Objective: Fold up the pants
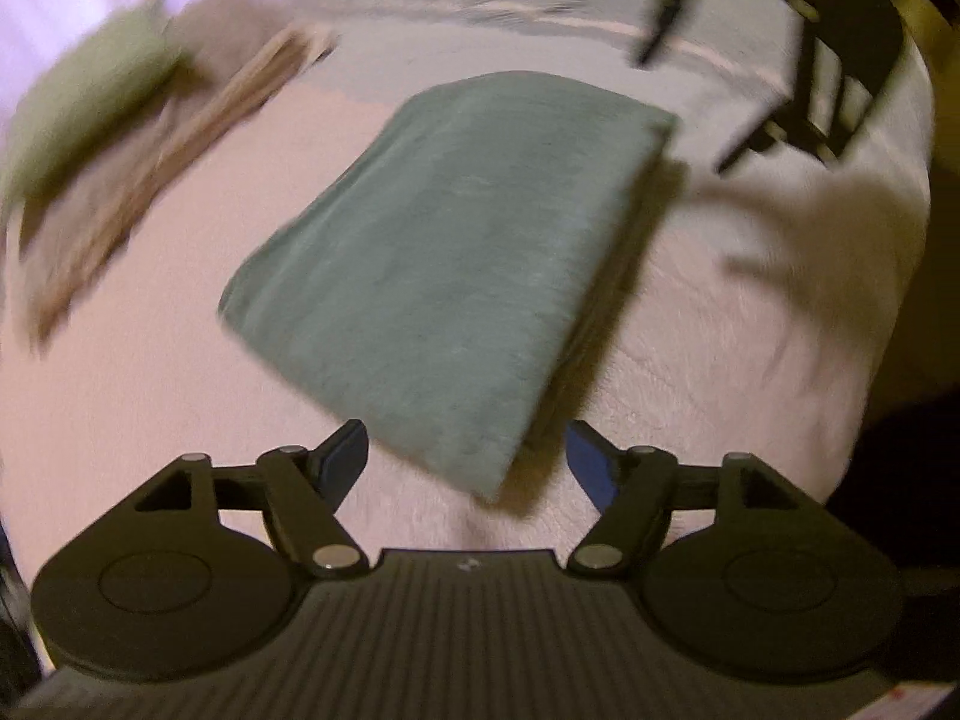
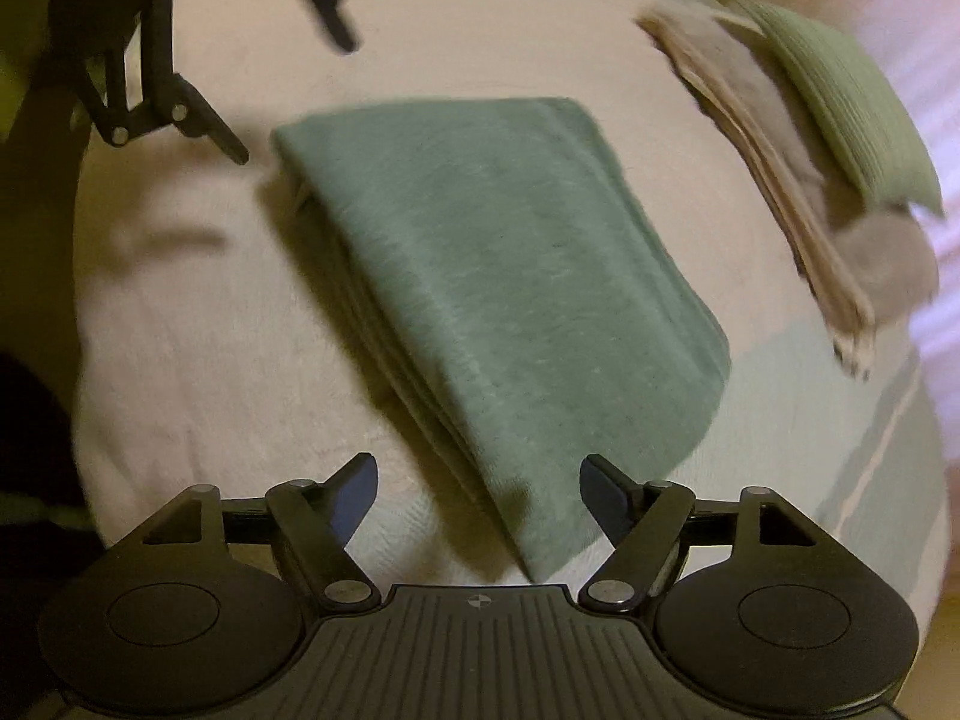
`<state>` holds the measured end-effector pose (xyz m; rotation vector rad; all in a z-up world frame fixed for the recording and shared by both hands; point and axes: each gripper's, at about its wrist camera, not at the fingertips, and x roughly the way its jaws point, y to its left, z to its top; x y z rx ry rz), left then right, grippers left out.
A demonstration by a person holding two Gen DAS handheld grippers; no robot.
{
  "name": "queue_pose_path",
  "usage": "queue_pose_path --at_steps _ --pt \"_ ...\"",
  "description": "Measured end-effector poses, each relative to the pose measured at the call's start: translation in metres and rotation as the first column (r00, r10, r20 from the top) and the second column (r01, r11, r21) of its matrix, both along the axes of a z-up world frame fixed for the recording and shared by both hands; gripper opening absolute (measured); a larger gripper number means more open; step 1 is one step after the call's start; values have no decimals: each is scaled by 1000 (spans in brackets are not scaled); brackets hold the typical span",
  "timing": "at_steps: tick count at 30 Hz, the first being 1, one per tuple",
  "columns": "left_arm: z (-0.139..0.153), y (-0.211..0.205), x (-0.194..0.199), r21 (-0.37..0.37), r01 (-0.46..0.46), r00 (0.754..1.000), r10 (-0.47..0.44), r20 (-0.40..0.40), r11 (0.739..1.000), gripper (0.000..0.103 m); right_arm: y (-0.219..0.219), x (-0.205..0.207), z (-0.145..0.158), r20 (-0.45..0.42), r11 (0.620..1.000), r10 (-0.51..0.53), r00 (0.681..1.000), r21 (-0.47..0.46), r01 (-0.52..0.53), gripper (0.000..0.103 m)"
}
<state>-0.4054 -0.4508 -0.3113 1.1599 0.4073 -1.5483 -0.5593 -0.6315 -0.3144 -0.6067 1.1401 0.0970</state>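
Observation:
The green pants lie folded into a flat rectangle on the pale bed cover. My left gripper is open, its fingers standing on either side of the pants' near corner without pressing on it. From the opposite side, my right gripper is open too, and the other near corner of the pants shows between its fingers. Each gripper appears in the other's view, beyond the far end of the pants: the right gripper and the left gripper, both with spread fingers.
A stack of beige and grey folded clothes lies beside the pants, with a light green ribbed cushion on it. A striped blanket covers the far part of the bed. The bed's edge drops into dark at the right of the left wrist view.

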Motion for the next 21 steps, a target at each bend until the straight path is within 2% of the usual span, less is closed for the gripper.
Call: queue_pose_path --at_steps 2,6,7,9,10,13,15,17,18,19,21 --pt "-21 7 -19 -31 104 989 -101 106 994 79 3 -2 -16 2 996 66 998 -66 -66 75" --pt "-62 15 -38 -33 218 945 -203 256 975 81 3 -7 -50 26 957 235 972 -184 -226 79" --pt "-71 14 -38 -28 233 935 -216 283 972 81 2 -8 -56 25 948 260 965 -195 -250 79" --pt "-82 14 -39 -33 250 923 -227 311 968 81 -7 -8 -58 29 957 265 964 -135 -258 79" --pt "-83 15 -38 -39 250 925 -227 306 967 81 -14 -7 -53 36 968 237 971 -90 -233 79" --pt "-67 16 -26 -34 175 964 -165 211 984 81 -45 -4 -25 24 992 67 997 104 -69 79" --pt "-45 15 -11 -13 65 996 -64 69 998 81 -73 -3 -1 11 966 -80 997 248 75 79" --pt "-25 15 7 22 -66 996 68 -65 998 82 -103 -6 20 18 907 -229 973 366 207 79" --pt "-15 16 17 45 -136 982 141 -126 990 82 -122 -6 29 19 856 -316 949 437 276 79" --pt "-6 15 26 62 -197 962 205 -178 978 82 -137 -6 35 18 803 -391 920 495 332 80" --pt "11 12 48 91 -348 891 359 -278 933 82 -171 -1 39 -7 656 -556 831 610 444 81"
